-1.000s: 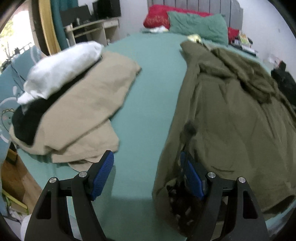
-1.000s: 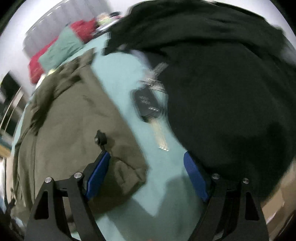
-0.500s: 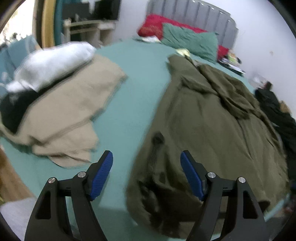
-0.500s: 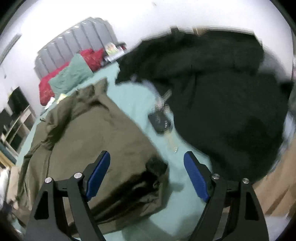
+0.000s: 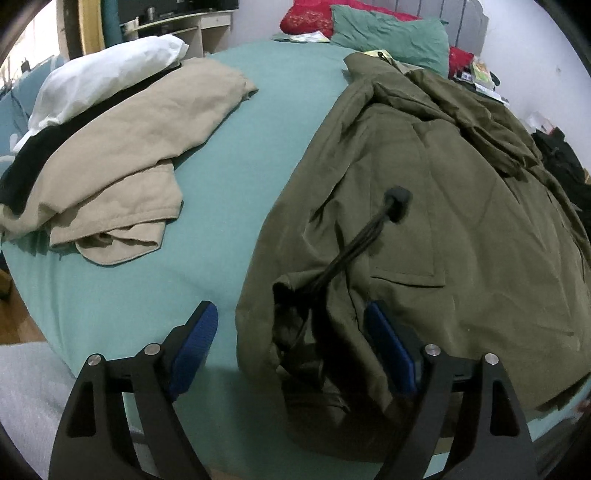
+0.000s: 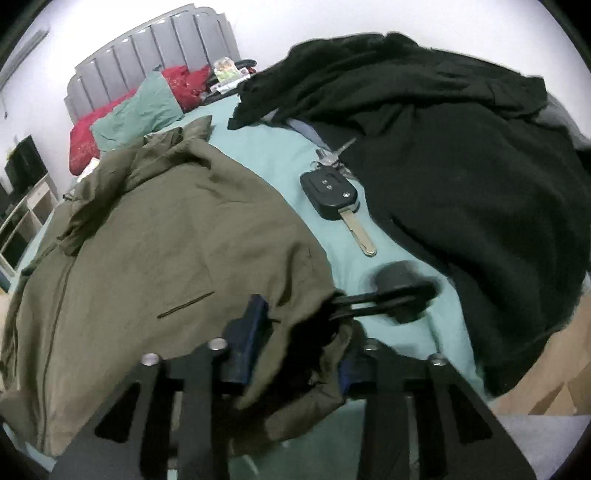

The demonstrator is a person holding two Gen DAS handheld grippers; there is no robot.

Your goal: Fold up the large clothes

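An olive green jacket (image 5: 424,206) lies spread on the teal bed (image 5: 236,184), collar toward the pillows. My left gripper (image 5: 288,339) is open, its jaws either side of the jacket's near left hem corner, where a black drawcord with a toggle (image 5: 397,197) comes out. In the right wrist view the jacket (image 6: 166,236) fills the left half. My right gripper (image 6: 299,343) is shut on the jacket's near right hem corner, with bunched fabric between the pads and another cord toggle (image 6: 400,290) sticking out to the right.
A folded beige garment (image 5: 122,140) with white and black clothes on it lies on the bed's left side. A car key with a key ring (image 6: 334,192) lies between the jacket and a black garment pile (image 6: 461,155). Teal and red pillows (image 5: 384,33) lie at the headboard.
My right gripper has closed on the jacket's hem corner; it was open before. My left gripper has moved in over the other hem corner and stays open.
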